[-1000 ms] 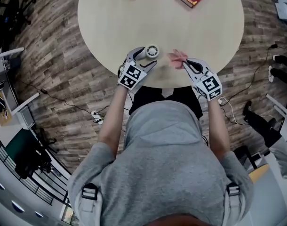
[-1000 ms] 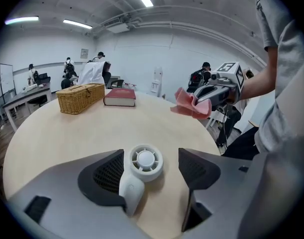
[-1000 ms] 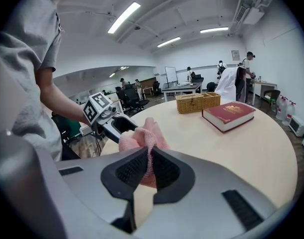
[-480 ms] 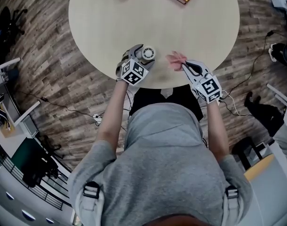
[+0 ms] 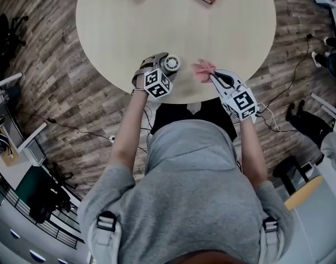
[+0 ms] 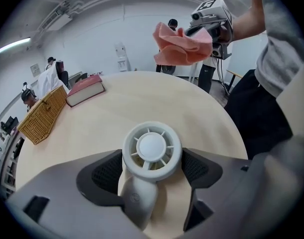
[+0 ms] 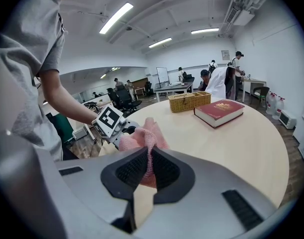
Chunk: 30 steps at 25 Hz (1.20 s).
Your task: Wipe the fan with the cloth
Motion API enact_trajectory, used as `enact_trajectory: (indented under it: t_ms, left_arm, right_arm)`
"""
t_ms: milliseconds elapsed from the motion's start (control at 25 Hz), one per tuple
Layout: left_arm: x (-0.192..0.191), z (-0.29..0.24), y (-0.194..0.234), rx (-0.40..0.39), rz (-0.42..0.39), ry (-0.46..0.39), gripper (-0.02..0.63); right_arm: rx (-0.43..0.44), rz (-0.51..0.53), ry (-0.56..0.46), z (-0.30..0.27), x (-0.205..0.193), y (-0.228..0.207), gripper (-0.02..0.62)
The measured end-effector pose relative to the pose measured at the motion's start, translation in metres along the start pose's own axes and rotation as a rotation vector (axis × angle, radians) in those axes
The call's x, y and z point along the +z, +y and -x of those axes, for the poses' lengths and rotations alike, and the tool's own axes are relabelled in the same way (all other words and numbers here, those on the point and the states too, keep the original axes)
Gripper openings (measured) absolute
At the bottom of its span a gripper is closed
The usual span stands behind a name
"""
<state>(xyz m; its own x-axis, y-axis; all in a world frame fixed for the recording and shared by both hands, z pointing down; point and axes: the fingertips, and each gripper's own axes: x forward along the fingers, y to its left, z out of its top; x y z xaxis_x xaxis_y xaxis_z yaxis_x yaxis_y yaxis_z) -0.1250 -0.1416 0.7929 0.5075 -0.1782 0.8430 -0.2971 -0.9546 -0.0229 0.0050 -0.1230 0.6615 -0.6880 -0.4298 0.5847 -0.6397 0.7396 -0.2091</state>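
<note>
Left gripper (image 6: 152, 169) jaws just opened wide, straddling fan (image 6: 152, 148) near table (image 5: 228, 43) edge; right gripper (image 7: 149, 171) pinches cloth (image 7: 142, 137) clear above.

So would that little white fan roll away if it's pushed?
Probably light and stiff: the fan looks like moulded plastic. Its round head on a narrow handle would likely swivel rather than roll, sliding on the smooth table.

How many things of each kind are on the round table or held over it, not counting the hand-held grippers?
Fan: 1
Cloth: 1
Book: 1
Basket: 1
Total: 4
</note>
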Motion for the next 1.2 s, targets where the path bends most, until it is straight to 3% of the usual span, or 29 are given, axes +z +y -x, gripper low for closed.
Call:
enact_trajectory:
  t_ms: [200,520,840,1200]
  left_arm:
    - [-0.002,-0.007,-0.002,-0.018,-0.003,0.051,0.379]
    - [0.001,-0.005,-0.002,-0.028,0.022,0.057,0.371]
    - [0.013,0.018,0.003,0.006,0.203,-0.053,0.368]
    - [0.051,0.061,0.007,0.100,0.293,-0.178,0.368]
  right_arm:
    - [0.005,-0.001,0.001,-0.001,-0.003,0.000,0.029]
    - [0.026,0.006,-0.011,0.000,0.002,0.002,0.029]
    - [0.031,0.022,-0.035,0.006,0.012,0.001,0.029]
    - [0.063,0.054,-0.093,0.017,0.031,-0.001,0.029]
